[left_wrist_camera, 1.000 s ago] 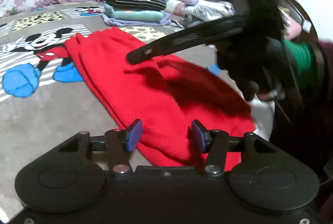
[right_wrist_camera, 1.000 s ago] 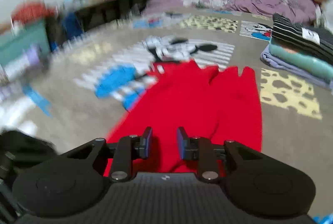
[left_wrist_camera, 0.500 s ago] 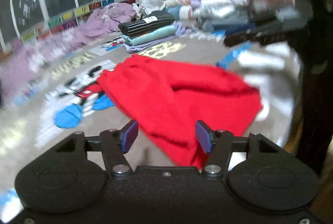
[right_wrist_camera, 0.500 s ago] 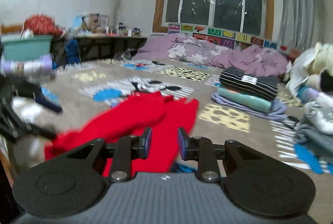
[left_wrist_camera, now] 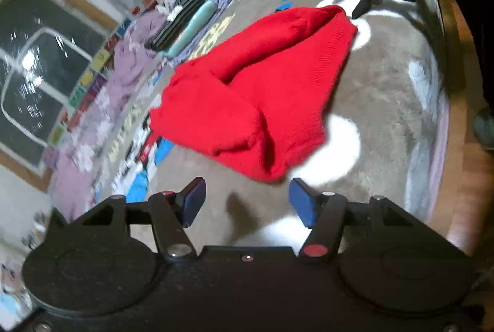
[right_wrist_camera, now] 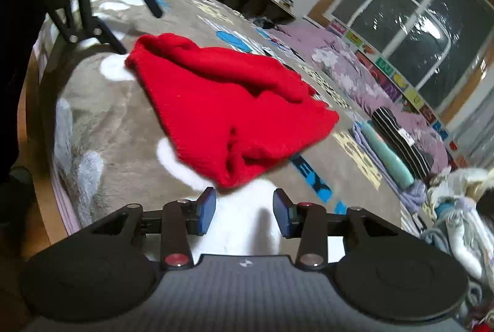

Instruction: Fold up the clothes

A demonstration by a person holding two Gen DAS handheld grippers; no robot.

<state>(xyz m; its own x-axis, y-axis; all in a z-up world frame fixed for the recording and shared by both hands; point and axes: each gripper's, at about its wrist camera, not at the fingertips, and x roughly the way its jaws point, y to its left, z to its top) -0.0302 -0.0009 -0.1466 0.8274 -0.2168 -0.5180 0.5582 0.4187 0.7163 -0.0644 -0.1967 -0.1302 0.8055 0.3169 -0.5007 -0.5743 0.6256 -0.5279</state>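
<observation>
While folded clothes (right_wrist_camera: 398, 143) sit nearby, red sweater (right_wrist_camera: 222, 103) lies unobstructed.

A grey printed blanket (left_wrist_camera: 386, 91) carries a folded red garment (left_wrist_camera: 262, 85) and stacked folded clothes (right_wrist_camera: 398, 143).

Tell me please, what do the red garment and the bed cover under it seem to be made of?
Red garment: looks like knitted yarn, maybe wool or acrylic; fine ribbed rows show along its edge, matte and soft. Bed cover: seems a plush fleece with a short fuzzy pile and printed cartoon shapes; the exact fibre cannot be told.
</observation>
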